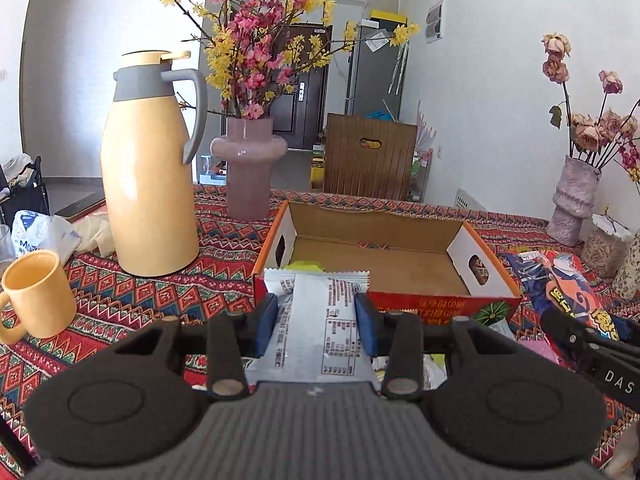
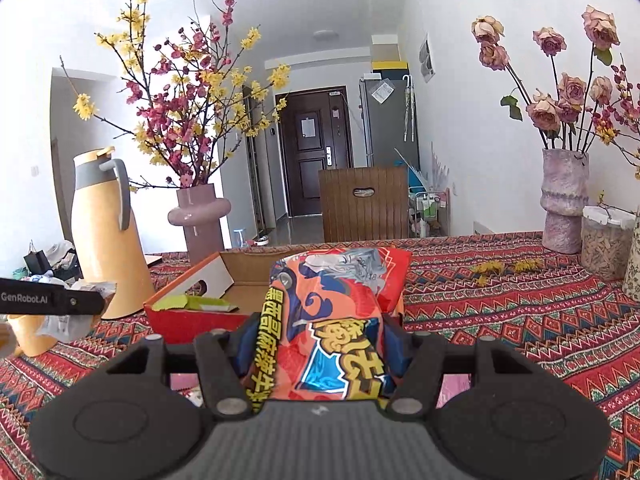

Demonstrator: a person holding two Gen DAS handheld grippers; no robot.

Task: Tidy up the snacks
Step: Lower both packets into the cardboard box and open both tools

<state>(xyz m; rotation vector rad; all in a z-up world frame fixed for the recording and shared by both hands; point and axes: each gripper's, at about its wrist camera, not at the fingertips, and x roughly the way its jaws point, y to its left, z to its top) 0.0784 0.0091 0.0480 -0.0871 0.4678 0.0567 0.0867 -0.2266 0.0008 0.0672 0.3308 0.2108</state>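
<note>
While we hold a snack in each claw, the cardboard box waits straight ahead of both. Our left claw [image 1: 316, 320] is closed narrowly on a silver snack packet [image 1: 316, 320], its blue pads [image 1: 266, 322] pressing the packet's long sides. The packet's long axis runs forward, away from us, and its far end overlaps the box's near wall in this view. Our right claw [image 2: 316, 348] is closed on a puffy orange and red snack bag [image 2: 332, 312], which also points forward and hides much of what lies beyond it.

Moving outward, the open cardboard box [image 1: 472, 240] sits on the patterned tablecloth [image 1: 132, 300], its long side lying across our path. From the left claw it lies dead ahead and just beyond the packet's tip. From the right claw it lies ahead and to the left. A green packet [image 2: 192, 303] already rests inside near the front. We judge the left hand nearer to the opening, so its packet probably goes in first.
</note>
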